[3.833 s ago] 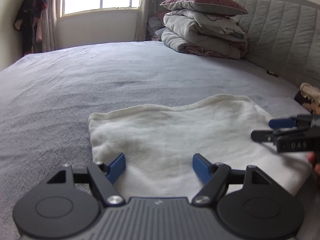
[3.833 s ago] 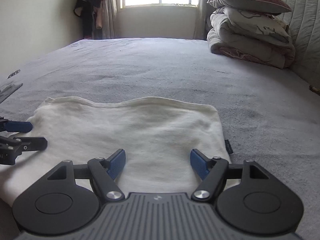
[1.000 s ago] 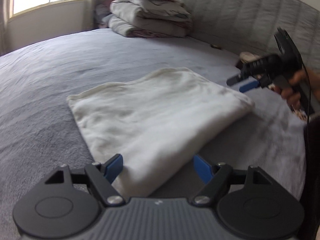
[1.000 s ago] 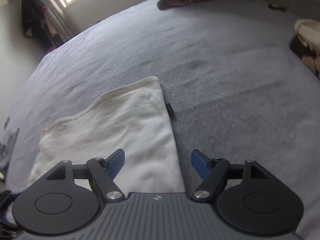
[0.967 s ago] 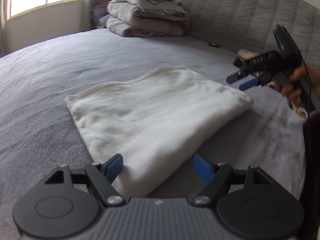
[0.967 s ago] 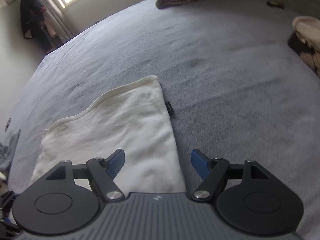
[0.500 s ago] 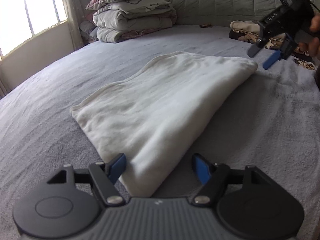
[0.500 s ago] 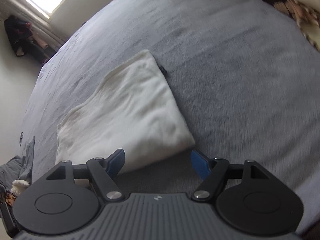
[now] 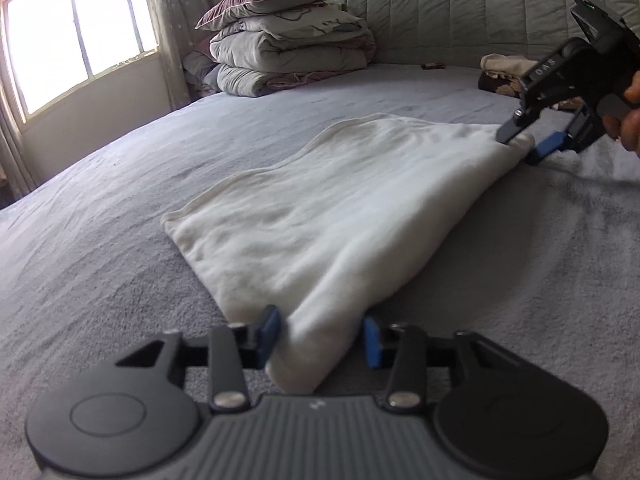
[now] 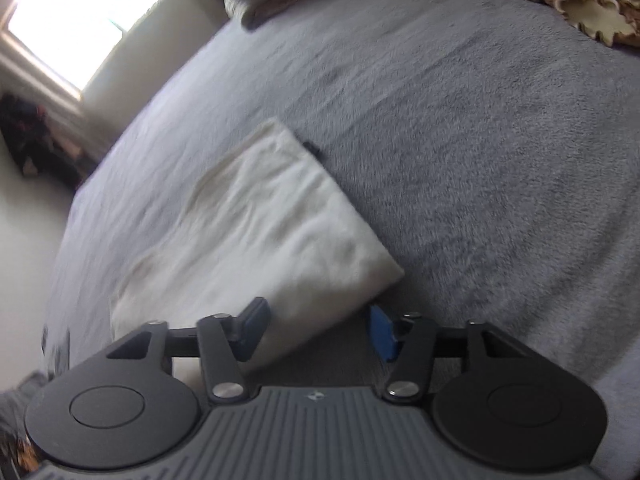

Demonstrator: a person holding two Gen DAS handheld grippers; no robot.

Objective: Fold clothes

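A white folded cloth [image 9: 332, 208] lies flat on the grey bed cover [image 9: 100, 200]. My left gripper [image 9: 319, 338] straddles its near corner. Its jaws are closing, and the blue pads stand close on either side without a clear squeeze. In the left wrist view a hand holds my right gripper [image 9: 520, 144] at the cloth's far right corner, one finger above it and the blue pad beside it. The right wrist view shows the cloth [image 10: 248, 232] with its near edge between the fingers of my right gripper [image 10: 319, 330]. These jaws are closing too, and the right pad is clear of the fabric.
Pillows and quilts [image 9: 288, 56] are stacked by the padded headboard [image 9: 460, 8], with a window [image 9: 76, 40] to the left. A patterned heap of clothes [image 10: 568, 4] lies at the bed's right. A small black tag [image 10: 314, 148] sticks out beside the cloth's far corner.
Both pairs of jaws have narrowed around the cloth's corners. The right gripper has come down onto the far right corner, and both views have rolled.
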